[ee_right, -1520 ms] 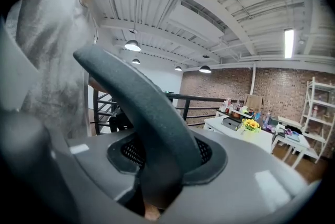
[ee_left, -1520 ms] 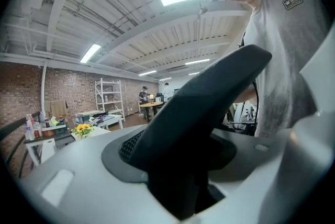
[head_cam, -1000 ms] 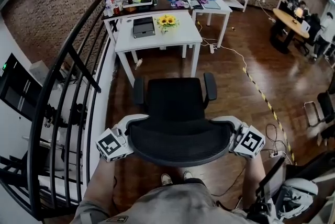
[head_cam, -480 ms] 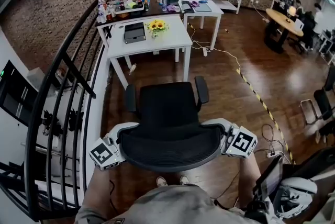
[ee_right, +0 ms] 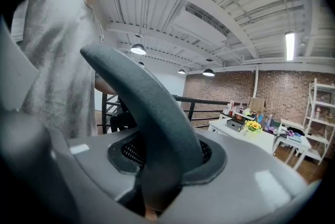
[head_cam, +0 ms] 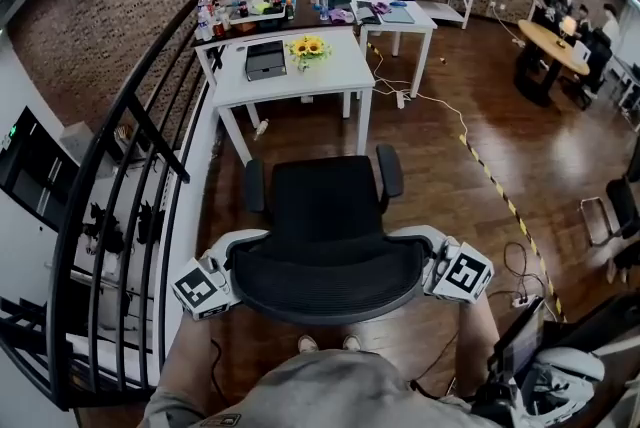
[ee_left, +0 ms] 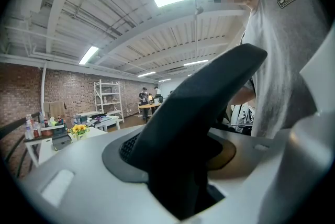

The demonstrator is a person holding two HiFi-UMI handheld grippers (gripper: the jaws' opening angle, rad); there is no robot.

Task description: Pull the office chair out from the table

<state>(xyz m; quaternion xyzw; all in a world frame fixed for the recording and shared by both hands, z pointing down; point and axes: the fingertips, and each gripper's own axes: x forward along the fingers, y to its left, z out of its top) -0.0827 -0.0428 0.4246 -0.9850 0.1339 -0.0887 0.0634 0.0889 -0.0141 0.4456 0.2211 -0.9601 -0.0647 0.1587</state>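
The black office chair [head_cam: 325, 201] stands on the wood floor, a short way out from the white table [head_cam: 345, 76], its seat facing the table. Its curved mesh backrest rim [head_cam: 325, 301] is right in front of me. My left gripper [head_cam: 238, 246] is shut on the rim's left end and my right gripper [head_cam: 428, 244] is shut on its right end. In the left gripper view the black backrest frame [ee_left: 199, 108] fills the gap between the jaws of the left gripper [ee_left: 180, 189]. The right gripper view shows the frame [ee_right: 152, 108] clamped in the right gripper [ee_right: 157, 189].
A black metal railing [head_cam: 130, 176] runs along the left, close to the chair. The table carries a sunflower bunch [head_cam: 308, 47] and a dark box [head_cam: 265, 59]. A yellow-black floor tape line [head_cam: 500, 191] and cables [head_cam: 525, 266] lie to the right. People sit at a round table [head_cam: 560, 41] far right.
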